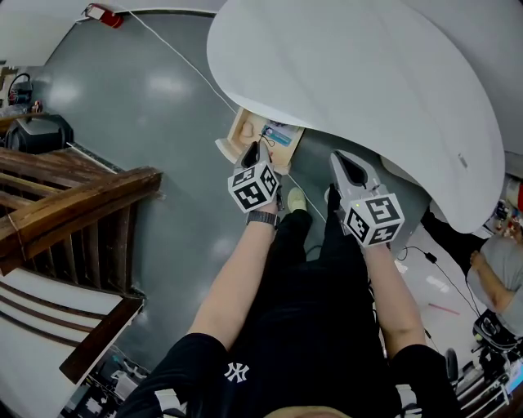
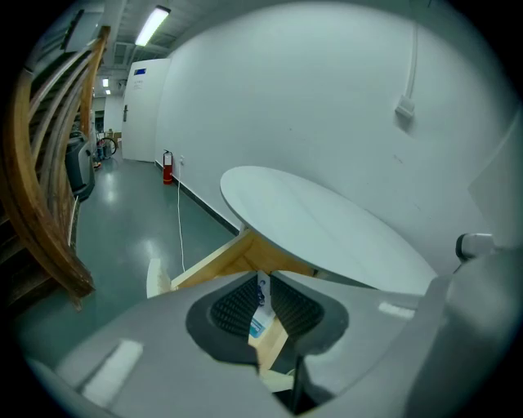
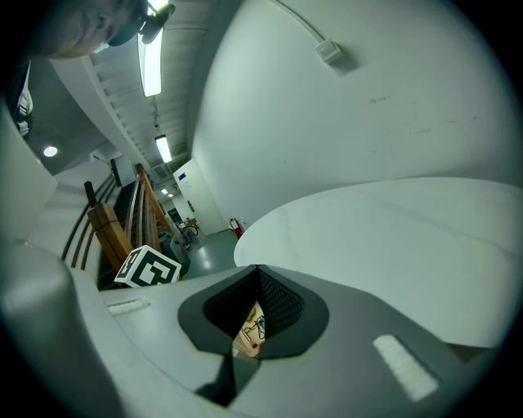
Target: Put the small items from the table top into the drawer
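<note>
The white round table top (image 1: 351, 82) fills the upper right, and no small item shows on it. Under its left edge a wooden drawer (image 1: 237, 135) stands open, holding a blue-and-white packet (image 1: 282, 135) and other small flat things. My left gripper (image 1: 257, 148) points into the drawer, jaws shut. Behind its fingertips the left gripper view shows the packet (image 2: 259, 322) and drawer wood (image 2: 212, 260). My right gripper (image 1: 347, 163) hovers beside the drawer under the table edge, also shut. A card with a black drawing (image 3: 252, 326) shows behind its tips.
A wooden stair railing (image 1: 73, 204) stands at the left. A white cable (image 1: 180, 61) runs across the grey floor to a red fire extinguisher (image 1: 106, 15). A seated person (image 1: 498, 269) is at the far right. The holder's shoe (image 1: 296, 198) is below the drawer.
</note>
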